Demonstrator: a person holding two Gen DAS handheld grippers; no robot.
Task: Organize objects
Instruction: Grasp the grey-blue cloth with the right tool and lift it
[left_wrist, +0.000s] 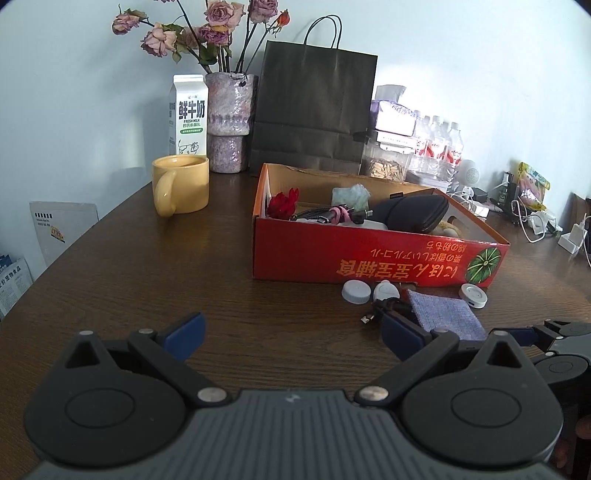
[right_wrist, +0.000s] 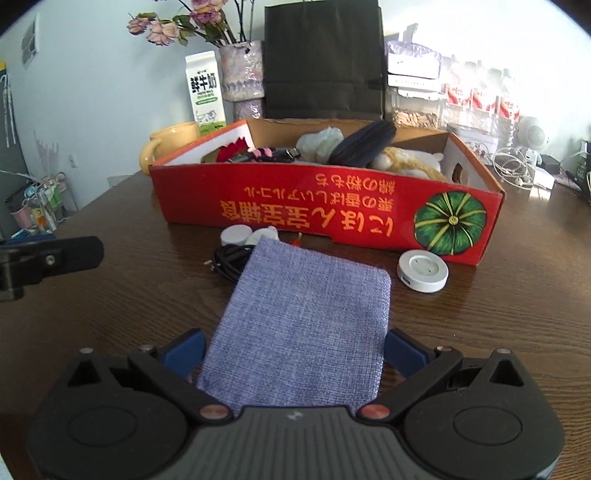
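A red cardboard box (left_wrist: 369, 254) (right_wrist: 325, 210) stands on the dark wooden table and holds a black zip case (left_wrist: 413, 212), a red flower, cables and soft items. In front of it lie a grey cap (left_wrist: 356, 291), a white earbud case (left_wrist: 385, 291), a black cable (right_wrist: 231, 260), a white round puck (right_wrist: 423, 271) and a blue-purple fabric pouch (right_wrist: 306, 317) (left_wrist: 445, 314). My right gripper (right_wrist: 295, 350) is open, one finger on each side of the pouch's near end. My left gripper (left_wrist: 291, 332) is open over bare table, left of the pouch.
A yellow mug (left_wrist: 183, 188), a milk carton (left_wrist: 188, 114), a vase of dried roses (left_wrist: 231, 122) and a black paper bag (left_wrist: 314, 110) stand behind the box. Water bottles (left_wrist: 439, 144), a jar, chargers and cords crowd the back right. The table edge curves away at left.
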